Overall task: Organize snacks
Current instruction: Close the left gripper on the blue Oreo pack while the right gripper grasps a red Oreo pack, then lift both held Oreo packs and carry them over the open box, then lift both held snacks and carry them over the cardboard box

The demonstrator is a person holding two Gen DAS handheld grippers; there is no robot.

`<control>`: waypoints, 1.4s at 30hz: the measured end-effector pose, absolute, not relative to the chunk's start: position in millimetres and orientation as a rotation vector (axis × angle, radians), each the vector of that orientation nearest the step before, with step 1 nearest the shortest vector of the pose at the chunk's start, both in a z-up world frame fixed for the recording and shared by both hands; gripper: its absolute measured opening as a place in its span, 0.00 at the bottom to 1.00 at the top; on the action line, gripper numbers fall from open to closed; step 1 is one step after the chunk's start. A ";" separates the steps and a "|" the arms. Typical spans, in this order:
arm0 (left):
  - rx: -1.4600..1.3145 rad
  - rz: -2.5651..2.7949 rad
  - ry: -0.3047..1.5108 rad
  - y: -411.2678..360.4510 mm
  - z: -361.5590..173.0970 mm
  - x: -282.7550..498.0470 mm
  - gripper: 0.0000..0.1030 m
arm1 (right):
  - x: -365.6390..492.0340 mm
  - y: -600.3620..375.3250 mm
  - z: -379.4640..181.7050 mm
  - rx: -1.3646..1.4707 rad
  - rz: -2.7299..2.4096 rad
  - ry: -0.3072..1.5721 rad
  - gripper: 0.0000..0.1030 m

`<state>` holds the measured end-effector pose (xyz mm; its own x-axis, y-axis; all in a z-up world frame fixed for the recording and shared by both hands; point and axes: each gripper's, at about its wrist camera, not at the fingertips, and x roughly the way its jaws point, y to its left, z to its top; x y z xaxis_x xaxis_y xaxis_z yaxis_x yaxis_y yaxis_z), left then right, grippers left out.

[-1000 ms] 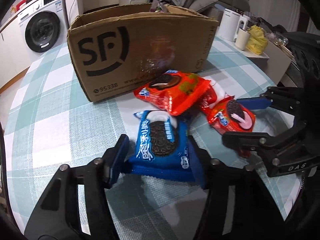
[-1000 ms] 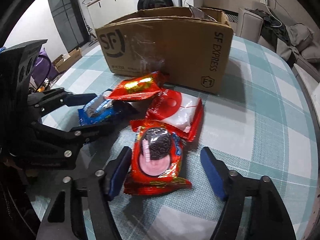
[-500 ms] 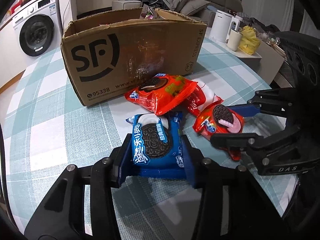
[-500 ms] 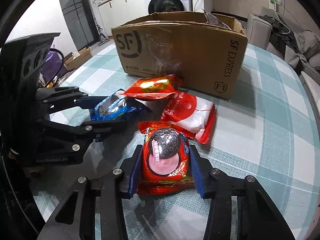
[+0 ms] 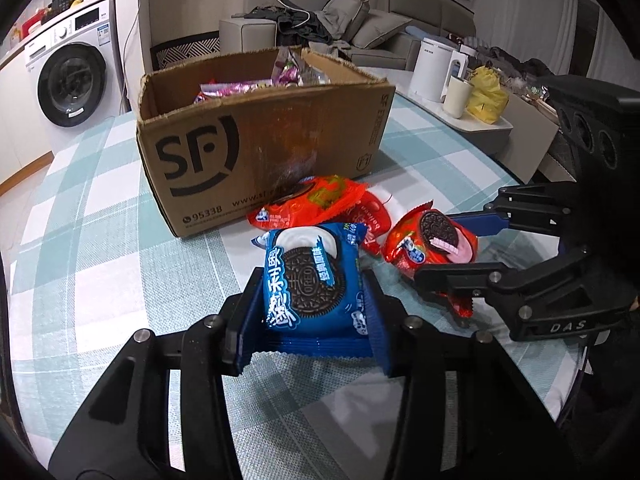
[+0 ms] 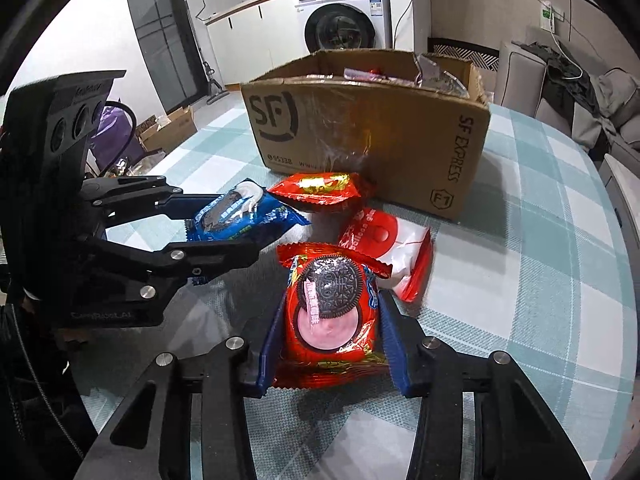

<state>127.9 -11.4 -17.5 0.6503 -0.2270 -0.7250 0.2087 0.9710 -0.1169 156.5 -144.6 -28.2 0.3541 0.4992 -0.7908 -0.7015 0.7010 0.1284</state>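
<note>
My left gripper [image 5: 312, 300] is shut on a blue Oreo pack [image 5: 310, 280] and holds it off the table; it also shows in the right wrist view [image 6: 240, 220]. My right gripper [image 6: 330, 320] is shut on a red Oreo pack [image 6: 330, 312], lifted too, seen at the right of the left wrist view [image 5: 434, 244]. An open SF cardboard box [image 5: 260, 148] with several snack packs inside stands behind. A red snack pack [image 6: 320, 192] and a red-and-white pack [image 6: 388, 248] lie on the table in front of the box [image 6: 380, 144].
The table has a teal-and-white checked cloth [image 5: 100, 240]. Beyond its right edge stand a white kettle [image 5: 434, 70], a cup [image 5: 456, 96] and a yellow bag [image 5: 486, 98]. A washing machine [image 5: 72, 80] is at the far left.
Both grippers closed on their packs, then lifted them off the table; the box top now shows from higher up.
</note>
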 end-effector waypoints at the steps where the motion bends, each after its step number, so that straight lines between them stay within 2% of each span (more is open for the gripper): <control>1: -0.027 -0.249 0.822 -10.1 -15.2 127.1 0.42 | 156.9 -146.5 -26.1 -0.241 0.783 0.917 0.44; 23: -0.055 -0.215 0.721 10.1 25.4 102.1 0.42 | 158.6 -169.7 8.7 -0.102 0.729 0.798 0.44; 42: -0.090 -0.112 0.643 35.2 54.7 110.5 0.42 | 164.8 -180.0 48.4 0.008 0.672 0.676 0.44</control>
<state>110.5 35.2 54.7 0.7947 -0.1314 -0.5927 0.0758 0.9901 -0.1179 164.8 -180.0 48.4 0.5786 0.5774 -0.5760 -0.5726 0.7905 0.2172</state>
